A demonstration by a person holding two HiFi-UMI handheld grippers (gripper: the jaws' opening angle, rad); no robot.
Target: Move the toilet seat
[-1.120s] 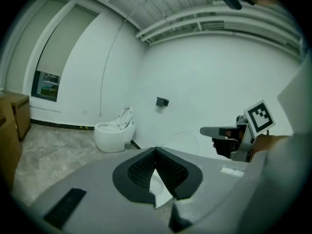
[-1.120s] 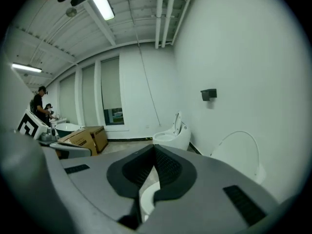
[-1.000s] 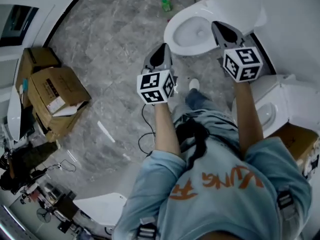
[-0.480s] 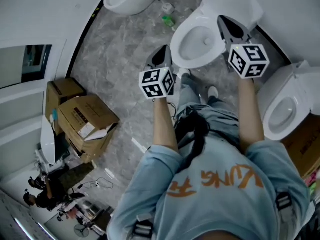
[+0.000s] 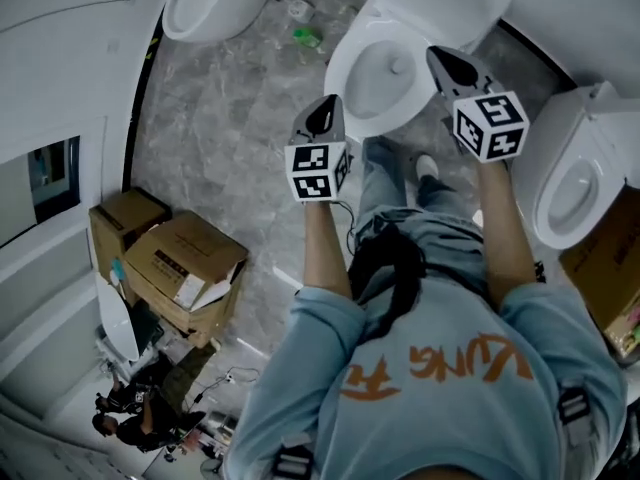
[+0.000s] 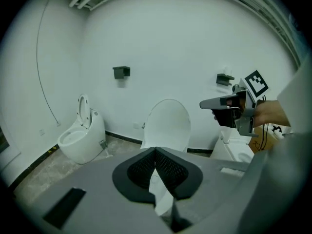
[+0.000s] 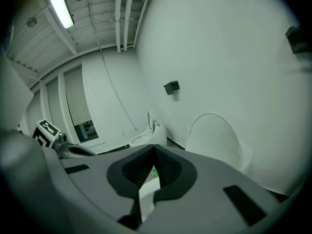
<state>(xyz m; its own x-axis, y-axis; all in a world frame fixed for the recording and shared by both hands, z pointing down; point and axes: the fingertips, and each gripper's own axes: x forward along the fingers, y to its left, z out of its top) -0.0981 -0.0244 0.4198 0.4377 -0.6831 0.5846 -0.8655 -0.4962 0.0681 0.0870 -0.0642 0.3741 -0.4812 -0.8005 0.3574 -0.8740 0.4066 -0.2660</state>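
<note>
The white toilet point(image 5: 385, 73) stands straight ahead, its bowl uncovered and its lid and seat point(image 6: 168, 123) raised upright against the wall, also seen as a white oval lid point(image 7: 214, 138) in the right gripper view. My left gripper point(image 5: 322, 106) hangs in the air just left of the bowl's front rim, shut and empty. My right gripper point(image 5: 442, 58) floats over the bowl's right rim, likewise shut with nothing in it. Neither touches the toilet. In the left gripper view the right gripper point(image 6: 226, 104) shows at the right, beside the lid.
A second toilet point(image 5: 210, 3) with its seat up stands to the left, a third toilet point(image 5: 580, 183) to the right. Cardboard boxes point(image 5: 180, 268) sit on the grey marble floor at the left. A small green object point(image 5: 306, 36) lies beside the middle toilet. A cable runs by my feet.
The head view has swung, bringing the left and right toilets further into the picture. Both grippers stay shut and keep about the same place before the middle toilet.
</note>
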